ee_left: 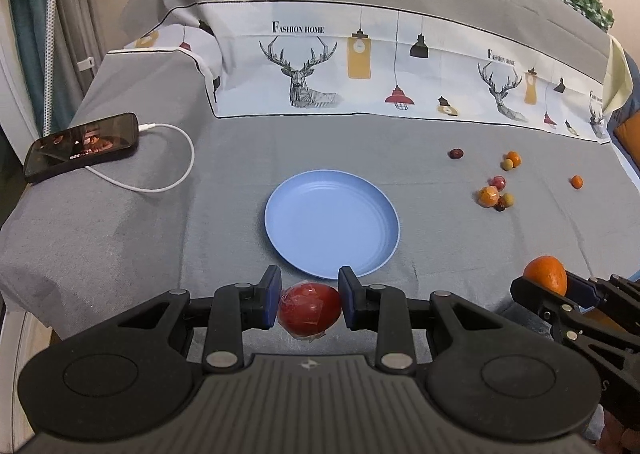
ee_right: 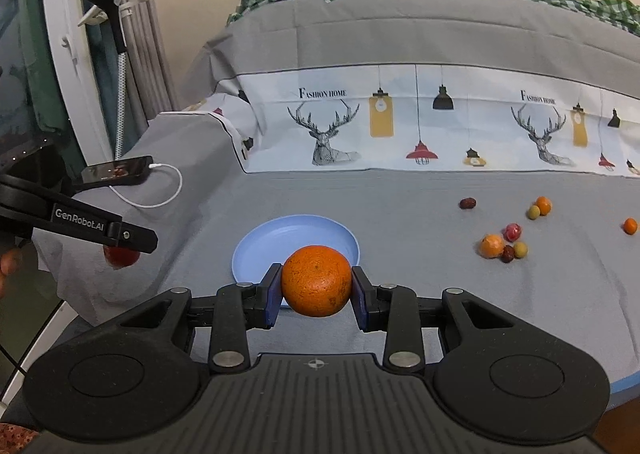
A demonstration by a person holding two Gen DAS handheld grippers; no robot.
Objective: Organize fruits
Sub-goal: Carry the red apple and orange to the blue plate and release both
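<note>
My left gripper (ee_left: 309, 298) is shut on a red fruit (ee_left: 309, 310) wrapped in clear film, held just short of the near rim of a blue plate (ee_left: 332, 223). My right gripper (ee_right: 316, 288) is shut on an orange (ee_right: 316, 280), which hides part of the plate's (ee_right: 280, 242) near edge. From the left wrist view the orange (ee_left: 546, 274) and the right gripper show at the lower right. From the right wrist view the left gripper (ee_right: 120, 240) and the red fruit (ee_right: 120, 257) show at the left. The plate holds nothing.
Several small fruits (ee_left: 494, 193) lie loose on the grey cloth right of the plate: orange, red, dark and pale green ones (ee_right: 506, 244). A phone (ee_left: 82, 145) on a white cable (ee_left: 172, 173) rests at the far left. A printed cloth (ee_left: 360, 65) covers the raised back.
</note>
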